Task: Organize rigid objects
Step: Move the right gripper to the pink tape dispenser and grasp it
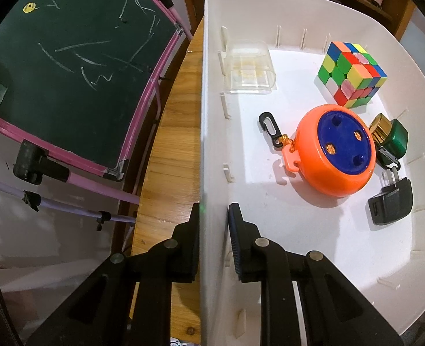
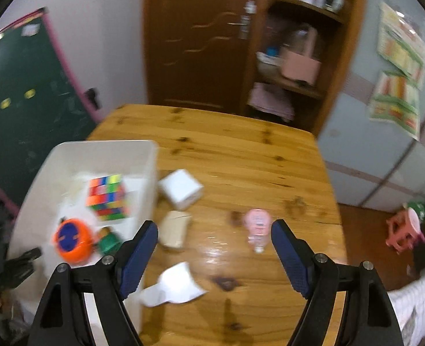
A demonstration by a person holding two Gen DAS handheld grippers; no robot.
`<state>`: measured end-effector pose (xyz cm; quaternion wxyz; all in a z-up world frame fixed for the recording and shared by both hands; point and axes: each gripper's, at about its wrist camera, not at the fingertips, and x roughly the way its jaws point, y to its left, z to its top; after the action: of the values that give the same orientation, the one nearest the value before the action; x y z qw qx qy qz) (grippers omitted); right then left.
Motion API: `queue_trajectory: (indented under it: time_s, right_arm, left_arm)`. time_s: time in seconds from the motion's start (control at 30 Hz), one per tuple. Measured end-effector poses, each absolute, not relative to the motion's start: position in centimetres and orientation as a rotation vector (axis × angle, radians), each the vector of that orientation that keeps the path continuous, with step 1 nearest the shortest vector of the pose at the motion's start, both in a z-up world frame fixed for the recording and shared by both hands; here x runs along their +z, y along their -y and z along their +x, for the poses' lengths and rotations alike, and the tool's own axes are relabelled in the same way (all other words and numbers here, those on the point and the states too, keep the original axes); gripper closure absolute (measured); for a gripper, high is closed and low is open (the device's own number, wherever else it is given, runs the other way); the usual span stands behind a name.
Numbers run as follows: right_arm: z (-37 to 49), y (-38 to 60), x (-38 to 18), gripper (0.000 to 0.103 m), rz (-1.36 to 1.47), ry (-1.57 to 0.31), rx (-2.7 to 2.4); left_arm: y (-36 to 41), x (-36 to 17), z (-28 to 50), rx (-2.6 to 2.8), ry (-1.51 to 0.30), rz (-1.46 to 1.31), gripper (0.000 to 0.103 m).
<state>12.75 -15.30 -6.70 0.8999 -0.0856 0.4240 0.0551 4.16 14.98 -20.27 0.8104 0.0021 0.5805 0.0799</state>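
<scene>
The wooden surface (image 2: 241,155) carries a white plastic bin (image 1: 209,115), whose side wall the left gripper (image 1: 212,230) clamps. Inside lie an orange round case with blue lid (image 1: 335,155), a multicoloured puzzle cube (image 1: 352,73), a clear plastic box (image 1: 250,67) and a black plug adapter (image 1: 391,201). The right gripper (image 2: 214,248) hangs open above the surface, empty, over a small pink bottle (image 2: 257,225).

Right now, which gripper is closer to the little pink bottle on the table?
Right. The right gripper hangs open just short of the pink bottle; the left gripper clamps the white bin's wall, away from it.
</scene>
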Motion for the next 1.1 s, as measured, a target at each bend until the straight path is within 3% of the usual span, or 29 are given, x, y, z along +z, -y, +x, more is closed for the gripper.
queue_trajectory:
  time_s: [0.73,1.03,1.1]
  right_arm:
    - [21.9,20.6,-17.5,0.022,-0.086,-1.073,-0.032]
    - [22.9,21.1,-19.3,0.022,-0.071,-1.108,-0.035]
    - [23.0,20.9,-19.4,0.030,-0.073,-1.110,-0.031]
  left_arm:
    - [-14.4,-20.7,4.4,0.164,-1.273,0.046,0.081]
    - [-14.5,-20.8,4.5,0.168,-1.285,0.044,0.080]
    - [-14.5,-20.8,4.5,0.168,-1.285,0.044,0.080]
